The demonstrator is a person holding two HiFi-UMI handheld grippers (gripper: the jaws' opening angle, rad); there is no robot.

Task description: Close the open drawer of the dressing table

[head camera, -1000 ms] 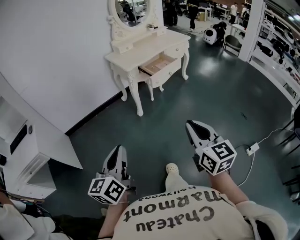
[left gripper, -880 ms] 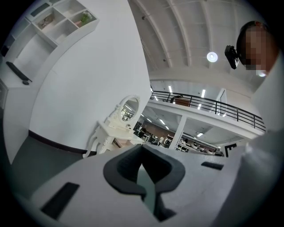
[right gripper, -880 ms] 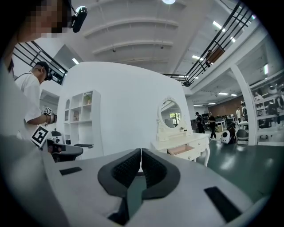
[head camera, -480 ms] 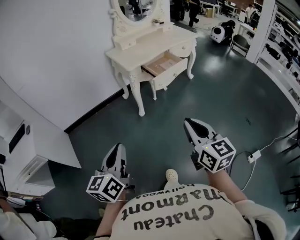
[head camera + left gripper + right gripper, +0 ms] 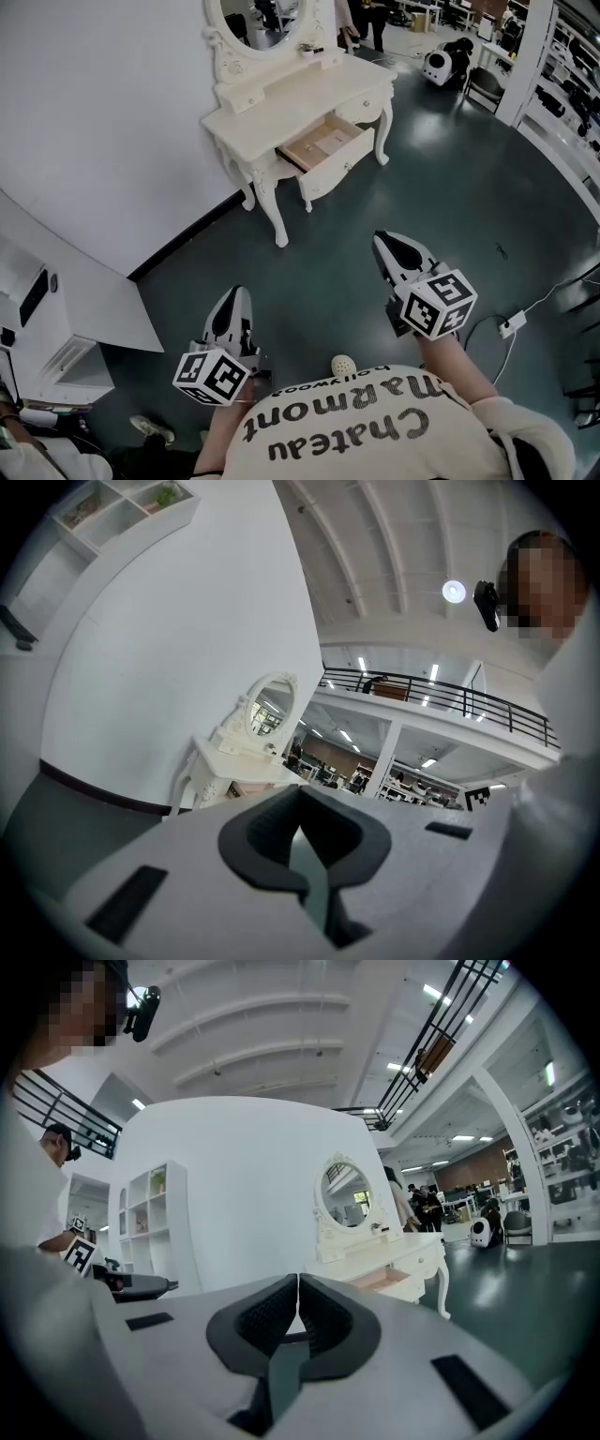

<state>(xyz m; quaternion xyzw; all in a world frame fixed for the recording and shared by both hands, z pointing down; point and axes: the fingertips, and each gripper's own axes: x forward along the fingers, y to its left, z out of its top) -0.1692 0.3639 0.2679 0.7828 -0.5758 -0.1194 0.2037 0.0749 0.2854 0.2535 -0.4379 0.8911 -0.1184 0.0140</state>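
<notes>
Dark floor; dressing table drawer open; right hand-held gripper closed, empty.

Floor: dark teal, glossy, with reflections of the lights.

Standing on it:
- Counter, a cream dressing table on curved legs, back edge against the white wall. One drawer is pulled out past the front edge, showing a pale wood inside.
- White cabinet at the floor's left edge, against the same wall.
- White plug block with a thin cable, near the right edge.
- Black-and-white rounded object at the far end; too small to identify.
- Pale shoe at the near edge, and another shoe in the near left corner.

On the counter: oval mirror along the back edge.
</notes>
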